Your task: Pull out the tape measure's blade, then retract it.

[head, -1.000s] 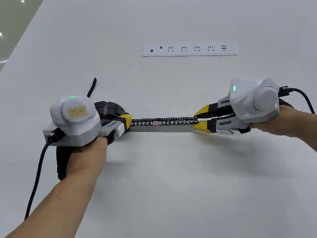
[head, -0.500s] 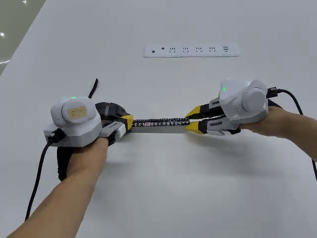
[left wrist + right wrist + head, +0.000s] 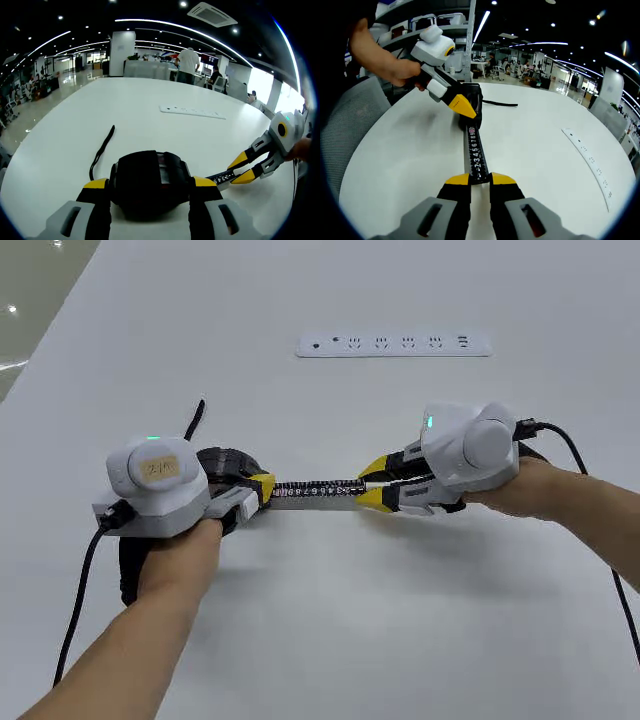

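On the white table (image 3: 340, 630), the left gripper (image 3: 253, 490) has its fingers clamped on either side of the black tape measure (image 3: 150, 177). The case rests on the table, with its black strap (image 3: 192, 418) trailing off behind. The blade (image 3: 315, 487) runs out of the case to the right, low over the table with its numbers facing up. The right gripper (image 3: 480, 179) has its fingers pinched together on the blade's free end. A white power strip (image 3: 394, 343) lies well beyond, farther back on the table.
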`<act>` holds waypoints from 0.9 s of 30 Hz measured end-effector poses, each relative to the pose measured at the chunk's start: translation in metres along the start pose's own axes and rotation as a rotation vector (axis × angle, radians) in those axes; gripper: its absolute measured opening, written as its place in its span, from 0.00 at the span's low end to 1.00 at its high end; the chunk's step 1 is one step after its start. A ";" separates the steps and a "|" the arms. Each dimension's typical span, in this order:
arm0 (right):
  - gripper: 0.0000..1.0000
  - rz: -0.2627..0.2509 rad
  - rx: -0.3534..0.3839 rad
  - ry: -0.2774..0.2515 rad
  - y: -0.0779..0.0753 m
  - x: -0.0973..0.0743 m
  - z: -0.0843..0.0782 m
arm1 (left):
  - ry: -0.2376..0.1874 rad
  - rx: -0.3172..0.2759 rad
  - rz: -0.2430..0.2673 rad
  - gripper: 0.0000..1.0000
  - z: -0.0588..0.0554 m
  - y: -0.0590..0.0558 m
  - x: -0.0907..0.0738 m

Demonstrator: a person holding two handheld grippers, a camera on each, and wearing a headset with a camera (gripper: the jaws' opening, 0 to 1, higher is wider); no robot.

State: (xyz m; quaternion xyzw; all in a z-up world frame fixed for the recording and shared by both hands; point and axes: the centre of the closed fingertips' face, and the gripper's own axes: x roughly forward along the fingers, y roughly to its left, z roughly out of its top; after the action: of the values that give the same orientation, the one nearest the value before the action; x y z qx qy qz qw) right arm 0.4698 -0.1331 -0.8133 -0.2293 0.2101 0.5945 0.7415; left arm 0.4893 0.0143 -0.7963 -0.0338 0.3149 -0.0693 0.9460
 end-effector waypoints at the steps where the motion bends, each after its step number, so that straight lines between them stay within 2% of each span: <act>1: 0.12 0.002 0.001 -0.003 0.000 0.002 0.001 | 0.001 -0.001 -0.001 0.60 0.000 0.000 0.000; 13: 0.12 0.009 0.003 -0.008 0.002 0.013 0.006 | 0.002 -0.004 -0.006 0.60 0.000 0.001 0.000; 27: 0.12 0.020 -0.010 -0.021 0.009 0.041 0.027 | 0.004 -0.009 -0.015 0.60 0.000 0.001 0.000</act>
State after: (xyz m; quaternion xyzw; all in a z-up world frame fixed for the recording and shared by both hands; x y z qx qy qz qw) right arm 0.4705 -0.0834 -0.8163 -0.2244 0.2016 0.6052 0.7367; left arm 0.4890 0.0153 -0.7962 -0.0405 0.3170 -0.0752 0.9446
